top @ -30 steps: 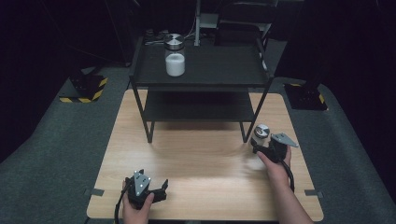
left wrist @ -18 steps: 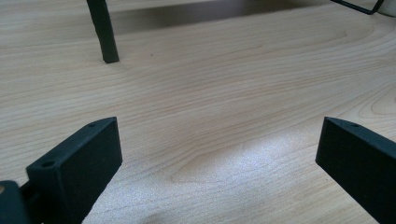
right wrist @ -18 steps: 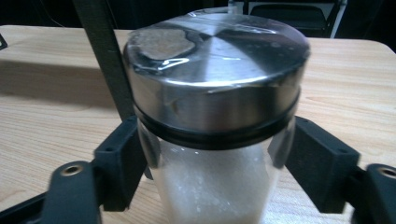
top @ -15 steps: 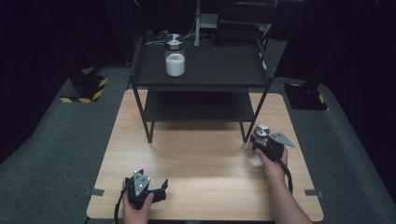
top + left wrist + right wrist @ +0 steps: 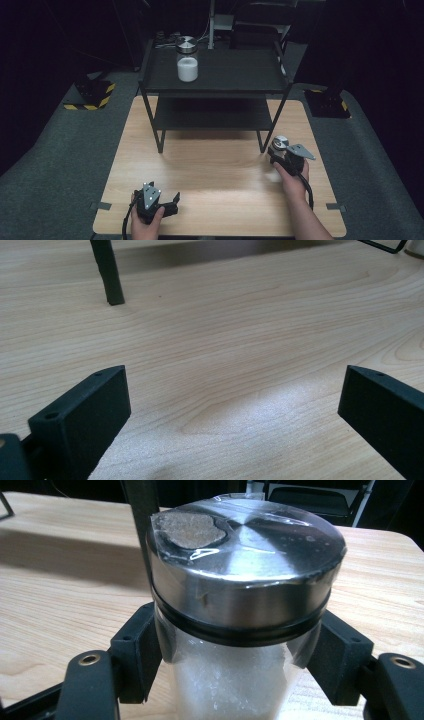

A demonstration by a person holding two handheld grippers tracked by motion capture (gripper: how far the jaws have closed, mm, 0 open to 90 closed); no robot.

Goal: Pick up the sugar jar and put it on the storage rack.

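A glass jar (image 5: 240,580) with a shiny metal lid and white powder inside stands on the wooden table (image 5: 215,165) near the rack's front right leg. My right gripper (image 5: 240,665) is shut on its glass body just under the lid, one black pad (image 5: 135,650) on each side. From above, the right gripper (image 5: 280,151) and the jar (image 5: 281,142) sit at the table's right side. My left gripper (image 5: 173,204) rests near the front edge, its jaws wide open over bare wood (image 5: 235,390). A second, similar jar (image 5: 187,60) stands on the rack's top shelf.
A black two-level rack (image 5: 235,75) takes up the back half of the table; one of its legs (image 5: 110,275) shows ahead in the left gripper view. Grey carpet surrounds the table, with yellow-black striped bases (image 5: 95,97) on the floor at left.
The right hand has shifted only slightly at the jar. The left hand and its gripper have stayed put.
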